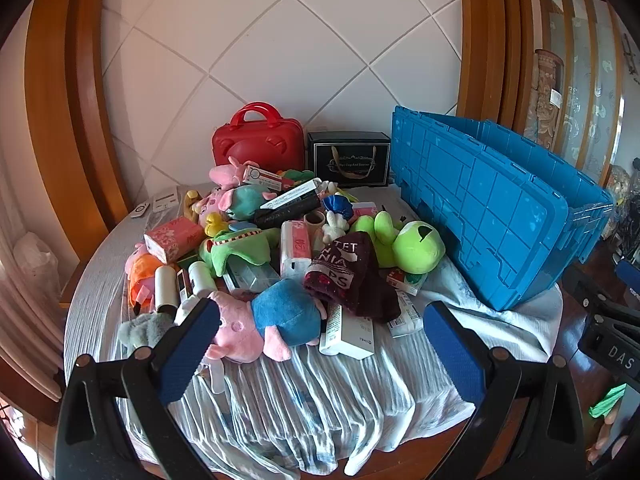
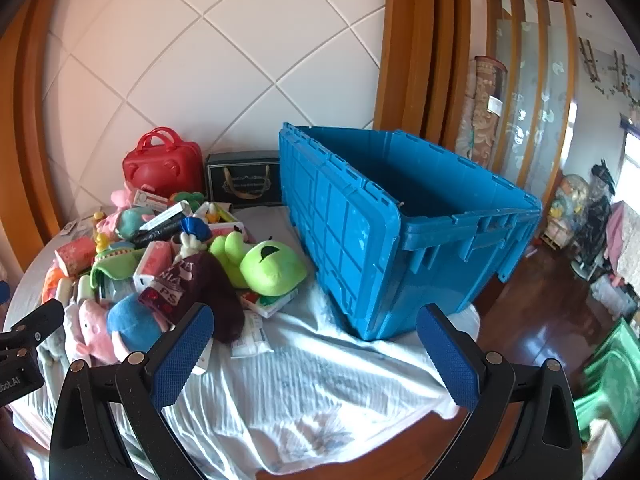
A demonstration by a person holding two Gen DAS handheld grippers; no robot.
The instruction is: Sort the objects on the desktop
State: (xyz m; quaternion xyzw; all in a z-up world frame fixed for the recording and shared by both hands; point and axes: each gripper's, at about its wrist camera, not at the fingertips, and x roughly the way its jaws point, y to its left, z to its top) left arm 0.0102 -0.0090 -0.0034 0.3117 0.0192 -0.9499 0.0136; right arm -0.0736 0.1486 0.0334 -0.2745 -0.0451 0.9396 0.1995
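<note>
A heap of toys and boxes lies on a cloth-covered round table: a green frog plush, a pink and blue plush, a dark maroon printed cloth, a pink box and several white cartons. A big blue crate stands open at the right of the heap. My left gripper hangs open over the near edge, just short of the pink and blue plush, holding nothing. My right gripper is open too, above bare cloth in front of the crate.
A red case and a black gift box stand against the tiled wall behind the heap. Wooden door frames flank the wall. A dark wooden floor and a green stool lie to the right.
</note>
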